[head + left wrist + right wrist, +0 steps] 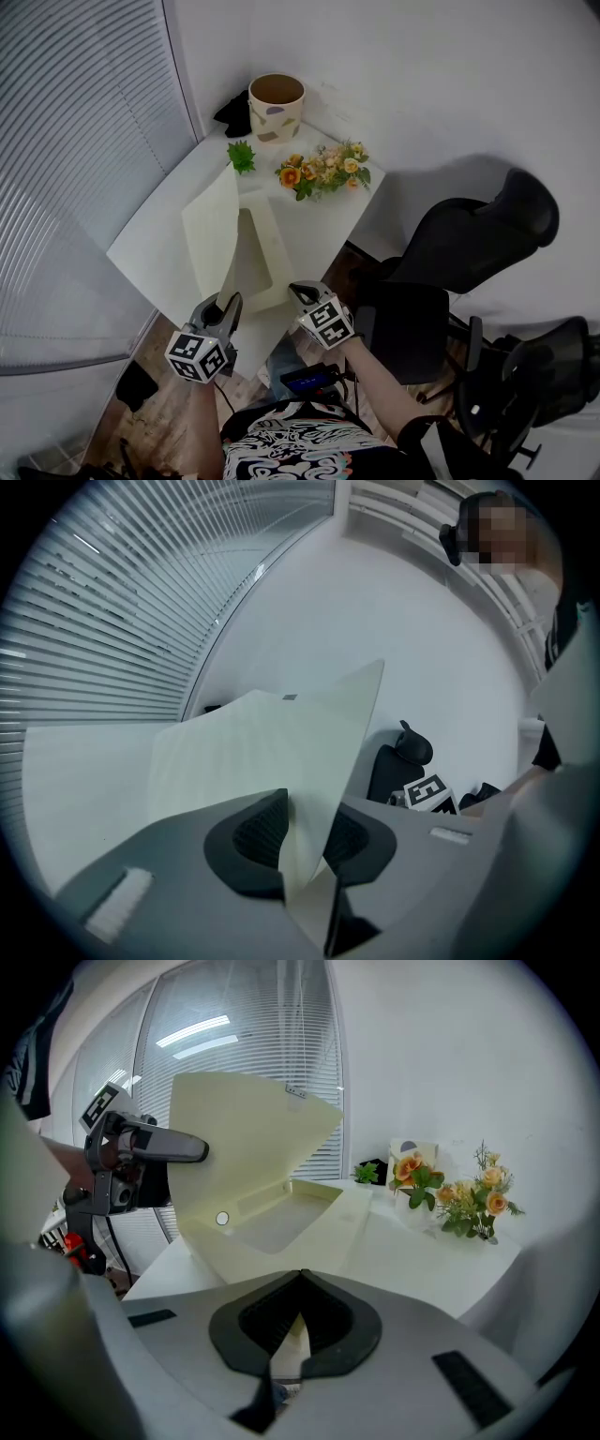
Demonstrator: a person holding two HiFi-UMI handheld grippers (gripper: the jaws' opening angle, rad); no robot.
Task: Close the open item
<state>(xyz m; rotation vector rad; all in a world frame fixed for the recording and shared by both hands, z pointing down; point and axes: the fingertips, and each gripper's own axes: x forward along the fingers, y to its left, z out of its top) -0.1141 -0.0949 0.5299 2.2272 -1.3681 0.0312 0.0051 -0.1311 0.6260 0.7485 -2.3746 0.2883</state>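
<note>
We are observing a pale cream box [255,246] and a white table [155,246]. The pot [276,108] is showing a cream body with brown and purple blotches. The flowers [323,171] are showing orange and yellow heads over green leaves; the small plant [242,156] is showing plain green. The chairs [469,246] are appearing black. The left gripper [228,303] and right gripper [302,290] are showing grey bodies, black pads and black-and-white square markers. The blinds [75,141] are showing pale grey stripes.
</note>
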